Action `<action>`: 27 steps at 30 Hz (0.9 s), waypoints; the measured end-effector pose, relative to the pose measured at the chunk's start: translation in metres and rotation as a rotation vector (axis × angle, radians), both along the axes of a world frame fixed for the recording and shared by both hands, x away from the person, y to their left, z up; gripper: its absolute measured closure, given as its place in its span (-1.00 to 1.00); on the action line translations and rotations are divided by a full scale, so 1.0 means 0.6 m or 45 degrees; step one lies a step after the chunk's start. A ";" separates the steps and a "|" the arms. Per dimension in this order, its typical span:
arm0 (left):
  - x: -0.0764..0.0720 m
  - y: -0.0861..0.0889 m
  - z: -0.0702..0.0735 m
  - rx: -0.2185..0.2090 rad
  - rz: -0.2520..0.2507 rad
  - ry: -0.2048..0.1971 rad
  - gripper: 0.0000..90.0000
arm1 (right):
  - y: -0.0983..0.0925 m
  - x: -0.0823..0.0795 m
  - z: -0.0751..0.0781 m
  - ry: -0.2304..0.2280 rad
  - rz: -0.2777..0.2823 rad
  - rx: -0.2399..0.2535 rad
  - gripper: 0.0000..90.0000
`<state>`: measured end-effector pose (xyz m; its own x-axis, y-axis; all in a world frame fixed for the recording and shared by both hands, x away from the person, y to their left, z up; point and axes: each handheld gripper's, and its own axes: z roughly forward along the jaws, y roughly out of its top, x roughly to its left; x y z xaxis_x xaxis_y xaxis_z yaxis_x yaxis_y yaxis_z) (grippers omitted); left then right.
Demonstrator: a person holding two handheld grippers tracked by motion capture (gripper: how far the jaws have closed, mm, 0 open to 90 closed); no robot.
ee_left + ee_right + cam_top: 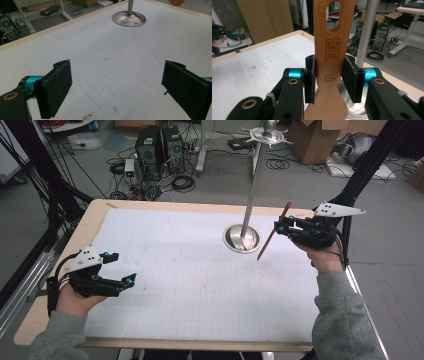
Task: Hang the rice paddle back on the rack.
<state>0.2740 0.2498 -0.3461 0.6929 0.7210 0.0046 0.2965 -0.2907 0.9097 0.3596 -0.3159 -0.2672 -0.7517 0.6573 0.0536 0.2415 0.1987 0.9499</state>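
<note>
- High view: the right tongs [281, 226] hang over the table's [60, 270] right edge, clamped on a wooden spatula [274, 231]. From here it shows edge-on, as a thin reddish-brown stick, tilted, its upper end toward the far edge and its lower end pointing down beside the stand [242, 238], above the white mat [190, 285]. Its flat face is hard to make out at this angle.
- High view: the left tongs [121, 268] sit near the left edge, spread wide with nothing between them. Grey sleeves are cut off at the bottom.
- Left gripper view: the left tongs [117, 87] stand wide apart over the gridded mat [112, 75]. The stand's round steel base [128, 18] lies toward the far edge, its pole cut off by the frame's top.
- Right gripper view: the right tongs [329, 78] press on both sides of the spatula's [333, 57] neck. The wood is pale beech with a long oval hole near the top and burnt-in stamps, the lettering too small to read. Its top and its broadening lower part are cut off. The stand's pole [365, 32] rises just behind.
</note>
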 end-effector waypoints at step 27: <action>-0.001 0.028 0.005 0.002 0.090 -0.026 -0.79 | -0.015 0.078 0.035 0.002 -0.048 -0.048 0.44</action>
<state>0.2732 0.2663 -0.3429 0.6401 0.7680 0.0195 0.2975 -0.2712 0.9154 0.4063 -0.3249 -0.2461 -0.7263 0.6868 0.0295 0.2509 0.2250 0.9415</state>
